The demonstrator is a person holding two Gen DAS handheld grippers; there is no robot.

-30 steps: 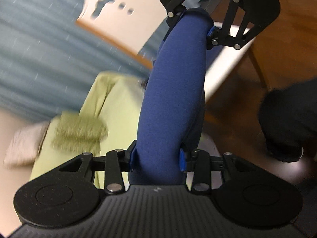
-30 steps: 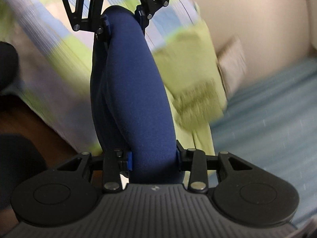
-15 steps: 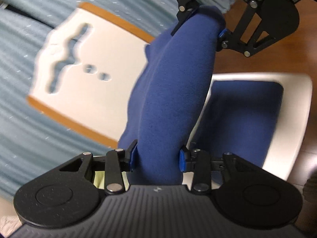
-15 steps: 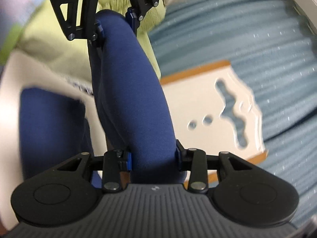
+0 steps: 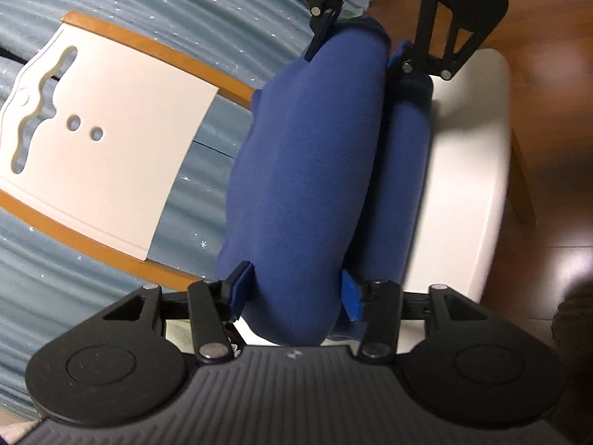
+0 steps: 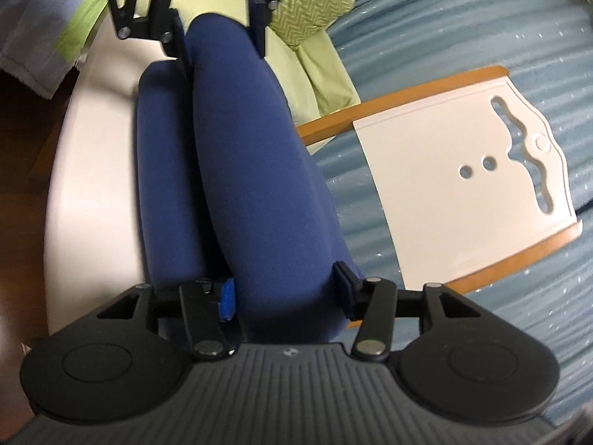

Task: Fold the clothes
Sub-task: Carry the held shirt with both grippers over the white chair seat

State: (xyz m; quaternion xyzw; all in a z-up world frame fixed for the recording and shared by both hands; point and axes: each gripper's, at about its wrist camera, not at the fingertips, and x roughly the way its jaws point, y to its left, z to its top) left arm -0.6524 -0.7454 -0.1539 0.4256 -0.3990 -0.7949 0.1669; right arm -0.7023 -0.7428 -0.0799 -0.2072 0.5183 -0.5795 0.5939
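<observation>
Two tools, left tool (image 5: 296,293) at 6 o'clock, right tool (image 5: 357,48) at 12 in the left view, have just been opening, the cloth (image 5: 307,170) ends loose between their jaws, likely to leave it on the chair (image 5: 463,170).

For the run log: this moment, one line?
left claw, right claw just opening | blue garment between both | over chair seat

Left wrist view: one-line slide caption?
Both grippers, left gripper and right gripper, lower a folded blue garment onto a white chair seat, jaws just opening.
</observation>
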